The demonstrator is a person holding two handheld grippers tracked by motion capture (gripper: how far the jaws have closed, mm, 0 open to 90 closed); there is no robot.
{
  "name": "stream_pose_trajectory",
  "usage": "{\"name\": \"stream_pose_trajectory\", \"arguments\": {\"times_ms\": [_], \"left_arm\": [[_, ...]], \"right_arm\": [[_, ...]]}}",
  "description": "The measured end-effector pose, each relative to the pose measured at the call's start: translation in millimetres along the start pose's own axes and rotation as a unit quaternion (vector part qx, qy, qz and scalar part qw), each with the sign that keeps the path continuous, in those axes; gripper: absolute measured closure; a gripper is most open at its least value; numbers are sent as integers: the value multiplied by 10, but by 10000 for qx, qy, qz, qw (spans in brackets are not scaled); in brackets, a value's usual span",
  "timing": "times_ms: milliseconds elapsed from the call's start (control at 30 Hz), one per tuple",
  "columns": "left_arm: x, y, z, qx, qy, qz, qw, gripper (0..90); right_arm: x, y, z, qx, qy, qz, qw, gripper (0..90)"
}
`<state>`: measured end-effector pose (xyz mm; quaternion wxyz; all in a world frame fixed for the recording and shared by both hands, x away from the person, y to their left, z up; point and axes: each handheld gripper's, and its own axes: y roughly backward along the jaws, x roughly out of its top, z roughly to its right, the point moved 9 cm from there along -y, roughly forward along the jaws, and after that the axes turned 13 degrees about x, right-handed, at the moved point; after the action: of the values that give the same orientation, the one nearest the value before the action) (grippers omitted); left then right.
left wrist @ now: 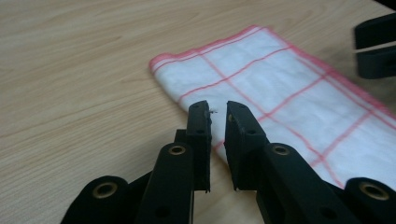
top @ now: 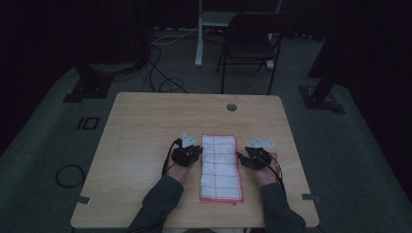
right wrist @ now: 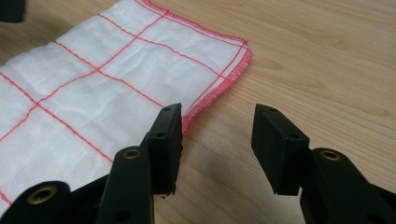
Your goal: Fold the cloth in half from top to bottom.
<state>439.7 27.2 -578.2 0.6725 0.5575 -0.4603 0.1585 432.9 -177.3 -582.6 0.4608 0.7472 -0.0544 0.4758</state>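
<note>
A folded white cloth [top: 221, 167] with red grid lines and a red hem lies lengthwise on the wooden table [top: 145, 126], near its front edge. My left gripper [top: 187, 153] sits at the cloth's left side. In the left gripper view its jaws [left wrist: 218, 108] stand a narrow gap apart over the cloth's [left wrist: 280, 79] long edge, with nothing between them. My right gripper [top: 255, 156] rests at the cloth's right side. Its jaws [right wrist: 218, 112] stand wide apart just off the cloth's [right wrist: 93, 79] hem near a corner, with only bare table between them.
A round cable hole [top: 231, 107] sits near the table's far edge. Beyond the table stand a dark folding chair [top: 250, 41] and a white post, with cables [top: 160, 73] on the floor. The right gripper's jaws [left wrist: 376, 44] show across the cloth in the left gripper view.
</note>
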Motion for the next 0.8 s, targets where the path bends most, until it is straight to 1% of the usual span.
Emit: {"name": "stream_pose_trajectory", "arguments": {"times_ms": [100, 300, 433, 533, 700, 800], "left_arm": [[-9, -71, -29, 39, 45, -76, 10000, 789], [-7, -159, -71, 86, 137, -147, 9998, 757], [18, -204, -100, 126, 191, -150, 9996, 718], [23, -249, -138, 174, 240, -185, 9994, 714], [34, -293, -149, 163, 209, -219, 9994, 686], [44, -310, -143, 154, 232, -236, 9993, 668]], "right_arm": [[14, -4, 3, 1, -18, 23, 10000, 533], [31, -47, 22, -15, -72, 44, 10000, 534], [55, -105, 16, -5, -90, 31, 10000, 536], [72, -157, 12, 13, -126, 32, 9999, 538], [102, -231, 6, 29, -158, 6, 9999, 538], [134, -260, 9, 40, -155, -5, 9999, 539]]}}
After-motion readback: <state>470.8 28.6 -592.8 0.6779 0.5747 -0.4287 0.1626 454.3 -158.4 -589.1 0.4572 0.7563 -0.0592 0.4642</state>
